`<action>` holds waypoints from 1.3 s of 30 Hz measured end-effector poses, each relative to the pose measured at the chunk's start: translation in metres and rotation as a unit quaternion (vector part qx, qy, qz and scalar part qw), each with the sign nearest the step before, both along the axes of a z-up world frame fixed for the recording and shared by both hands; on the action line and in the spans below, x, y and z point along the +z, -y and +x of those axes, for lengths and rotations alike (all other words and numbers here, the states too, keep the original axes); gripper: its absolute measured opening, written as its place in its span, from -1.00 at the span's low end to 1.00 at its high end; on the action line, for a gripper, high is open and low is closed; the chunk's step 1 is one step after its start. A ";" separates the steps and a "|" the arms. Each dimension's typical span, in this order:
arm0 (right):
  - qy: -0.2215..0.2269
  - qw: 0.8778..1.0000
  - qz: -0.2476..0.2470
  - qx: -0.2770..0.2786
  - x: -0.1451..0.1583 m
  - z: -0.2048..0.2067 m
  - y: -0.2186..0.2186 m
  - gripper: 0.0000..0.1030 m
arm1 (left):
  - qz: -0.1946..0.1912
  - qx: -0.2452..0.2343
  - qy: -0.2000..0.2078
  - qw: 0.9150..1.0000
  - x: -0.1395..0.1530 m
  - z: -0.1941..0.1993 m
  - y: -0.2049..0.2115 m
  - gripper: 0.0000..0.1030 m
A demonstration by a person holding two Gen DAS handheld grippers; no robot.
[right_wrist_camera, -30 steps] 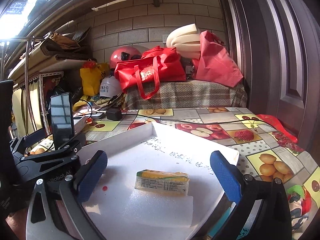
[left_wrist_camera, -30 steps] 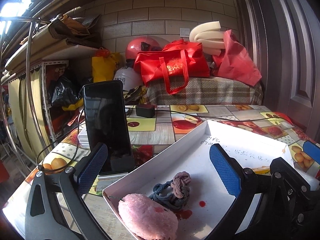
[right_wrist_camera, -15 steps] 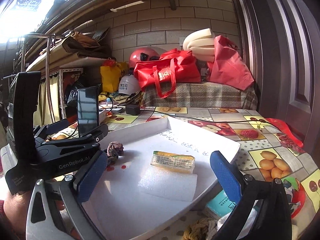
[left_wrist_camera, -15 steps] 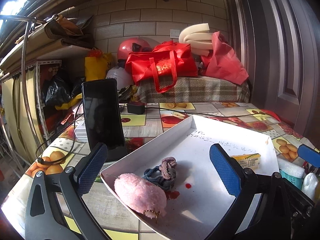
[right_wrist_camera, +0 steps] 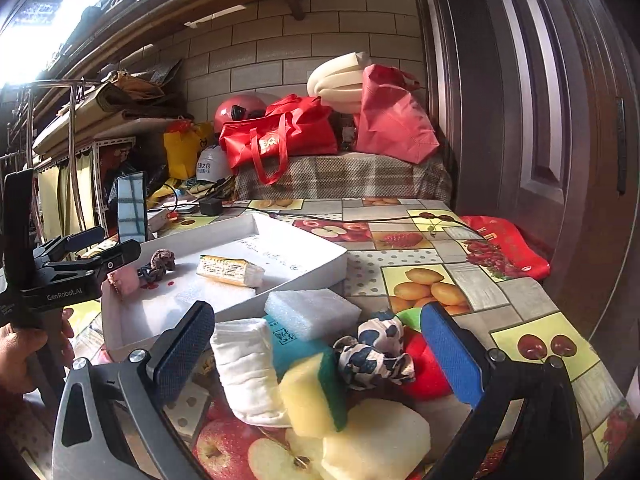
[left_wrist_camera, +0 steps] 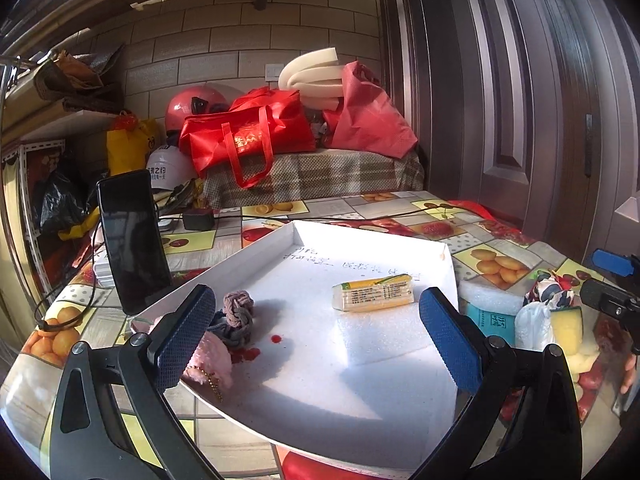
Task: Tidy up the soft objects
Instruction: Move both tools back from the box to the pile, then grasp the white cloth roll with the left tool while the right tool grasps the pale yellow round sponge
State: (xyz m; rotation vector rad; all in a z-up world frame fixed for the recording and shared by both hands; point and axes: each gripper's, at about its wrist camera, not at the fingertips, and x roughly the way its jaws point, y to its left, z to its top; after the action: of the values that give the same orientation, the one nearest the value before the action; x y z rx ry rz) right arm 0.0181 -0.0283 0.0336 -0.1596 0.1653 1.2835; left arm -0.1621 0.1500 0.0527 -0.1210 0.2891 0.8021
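White foam tray (left_wrist_camera: pixel 360 420) lay under the spread, empty left gripper (left_wrist_camera: pixel 316 336). Only the right view showed the sponge (right_wrist_camera: pixel 310 392) and cloth (right_wrist_camera: pixel 246 368) beneath the spread, empty right gripper (right_wrist_camera: pixel 318 354).

A cluttered home storage corner, not a lab: the brick-tiled wall (right_wrist_camera: pixel 320 44) backs a heap of red shopping bags (right_wrist_camera: pixel 280 136), helmets (right_wrist_camera: pixel 240 110) and rolled foam (right_wrist_camera: pixel 340 80); a metal shelf rack (right_wrist_camera: pixel 72 128) sags with cardboard. The table (right_wrist_camera: pixel 460 280) wears a fruit-print oilcloth beside a dark panelled door (right_wrist_camera: pixel 560 120).
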 end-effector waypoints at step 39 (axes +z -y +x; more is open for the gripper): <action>-0.062 0.988 -0.138 -0.016 -0.019 0.059 0.023 0.15 | -0.045 -0.210 -0.113 0.970 -0.014 0.111 0.073 -0.31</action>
State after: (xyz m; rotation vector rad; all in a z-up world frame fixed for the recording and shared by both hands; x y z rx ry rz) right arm 0.0774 -0.0508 0.0148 -0.3134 0.4523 1.2357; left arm -0.0511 0.0773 0.0387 -0.0497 0.5461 0.3802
